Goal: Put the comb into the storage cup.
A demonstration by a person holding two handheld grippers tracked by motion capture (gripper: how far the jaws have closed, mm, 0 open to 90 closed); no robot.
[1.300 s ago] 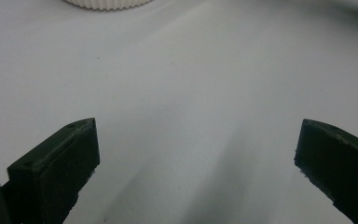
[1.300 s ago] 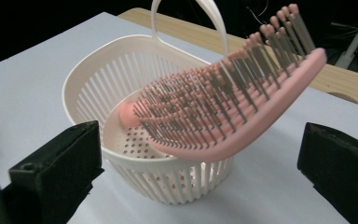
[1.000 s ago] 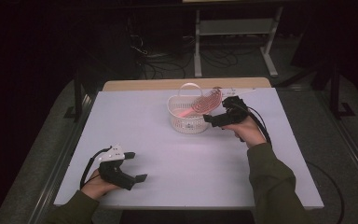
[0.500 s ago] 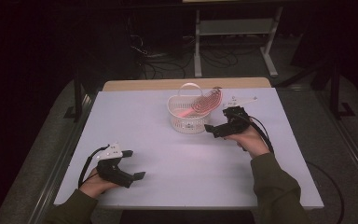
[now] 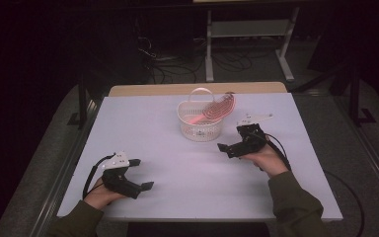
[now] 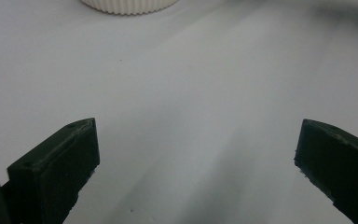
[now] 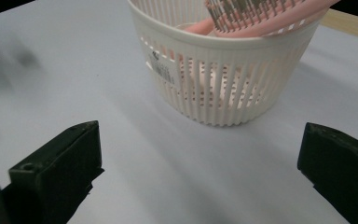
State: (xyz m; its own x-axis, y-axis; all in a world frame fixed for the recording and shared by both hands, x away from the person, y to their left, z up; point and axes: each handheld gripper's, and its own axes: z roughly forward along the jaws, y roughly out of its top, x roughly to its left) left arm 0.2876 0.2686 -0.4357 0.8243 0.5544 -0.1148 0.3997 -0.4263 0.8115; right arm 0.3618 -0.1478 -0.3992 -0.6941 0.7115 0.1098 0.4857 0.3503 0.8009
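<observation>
Pink brush (image 5: 216, 109) over basket (image 5: 201, 130) rim

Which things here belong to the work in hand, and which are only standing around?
Belonging to the work:
- white basket
- pink hairbrush lying in it
- right tool, open, near the basket

Standing around:
- left tool, open, apart
- metal frame behind the table

We see a basket (image 5: 201, 129) at the table's (image 5: 177, 207) far middle, a brush (image 5: 216, 109) leaning in it, our right tool (image 5: 225, 148) just right of and before it, our left tool (image 5: 142, 174) well apart, near left.
</observation>
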